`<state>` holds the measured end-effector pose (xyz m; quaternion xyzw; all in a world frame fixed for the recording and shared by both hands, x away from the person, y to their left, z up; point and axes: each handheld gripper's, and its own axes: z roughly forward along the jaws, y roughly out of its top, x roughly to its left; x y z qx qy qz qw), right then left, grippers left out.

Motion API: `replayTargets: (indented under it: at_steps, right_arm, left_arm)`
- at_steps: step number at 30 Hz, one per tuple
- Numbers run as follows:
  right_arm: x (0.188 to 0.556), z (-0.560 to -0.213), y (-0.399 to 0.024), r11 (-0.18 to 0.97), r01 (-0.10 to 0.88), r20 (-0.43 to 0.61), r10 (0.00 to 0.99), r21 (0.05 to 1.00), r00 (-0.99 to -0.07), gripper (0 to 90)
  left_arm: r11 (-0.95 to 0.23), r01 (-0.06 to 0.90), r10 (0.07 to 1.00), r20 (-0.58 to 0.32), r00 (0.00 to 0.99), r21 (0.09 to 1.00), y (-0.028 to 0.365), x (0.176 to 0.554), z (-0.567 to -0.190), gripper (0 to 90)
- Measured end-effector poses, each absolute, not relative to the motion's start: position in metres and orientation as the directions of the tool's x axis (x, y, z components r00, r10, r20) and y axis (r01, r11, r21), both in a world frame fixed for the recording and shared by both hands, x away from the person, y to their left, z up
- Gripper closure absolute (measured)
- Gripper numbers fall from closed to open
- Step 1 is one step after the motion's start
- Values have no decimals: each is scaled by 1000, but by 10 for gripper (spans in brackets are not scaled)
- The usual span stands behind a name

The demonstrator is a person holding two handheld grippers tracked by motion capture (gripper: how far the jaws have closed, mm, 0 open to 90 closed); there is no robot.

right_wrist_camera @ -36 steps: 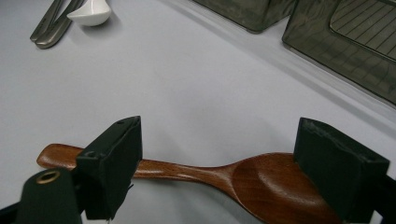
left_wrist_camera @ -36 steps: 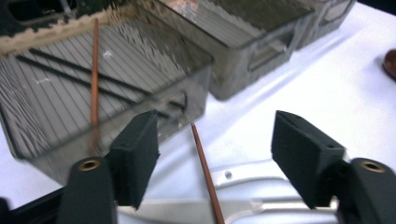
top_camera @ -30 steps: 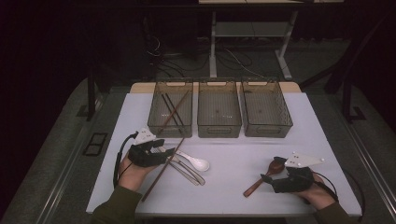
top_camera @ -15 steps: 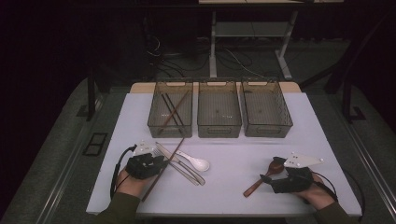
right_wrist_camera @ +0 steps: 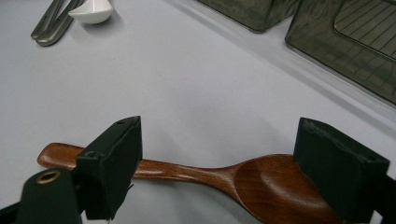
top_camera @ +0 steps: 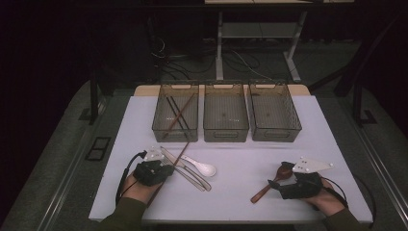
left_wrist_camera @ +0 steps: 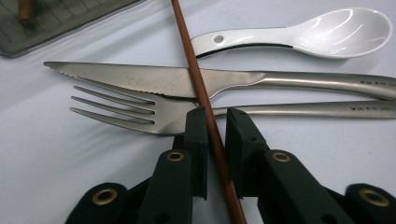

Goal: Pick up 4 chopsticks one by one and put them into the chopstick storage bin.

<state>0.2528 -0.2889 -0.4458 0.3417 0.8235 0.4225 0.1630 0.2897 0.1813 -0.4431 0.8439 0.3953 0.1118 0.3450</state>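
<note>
1. The left gripper [left_wrist_camera: 215, 122] had just been closing its jaws on a brown chopstick [left_wrist_camera: 196, 79] that lay across the knife [left_wrist_camera: 140, 79] and fork [left_wrist_camera: 140, 112].
2. Lifting it could drag the fork, since the left jaw tip seemed to touch it.
3. The right gripper [right_wrist_camera: 217, 154] stood apart astride the wooden spoon [right_wrist_camera: 261, 182], not gripping it.
4. The chopstick's far end was cut off.
</note>
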Motion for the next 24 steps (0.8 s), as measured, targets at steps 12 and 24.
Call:
replayTargets:
  at_steps: [12,24]
  right_arm:
    - [253,-446,-289,409,427,23,700,806,-714,154]
    - [253,-446,-289,409,425,21,700,807,-714,155]
  left_arm:
    - [-428,607,766,-88,636,669,183,291,-442,835]
    - [-431,586,750,-89,655,686,182,291,-439,840]
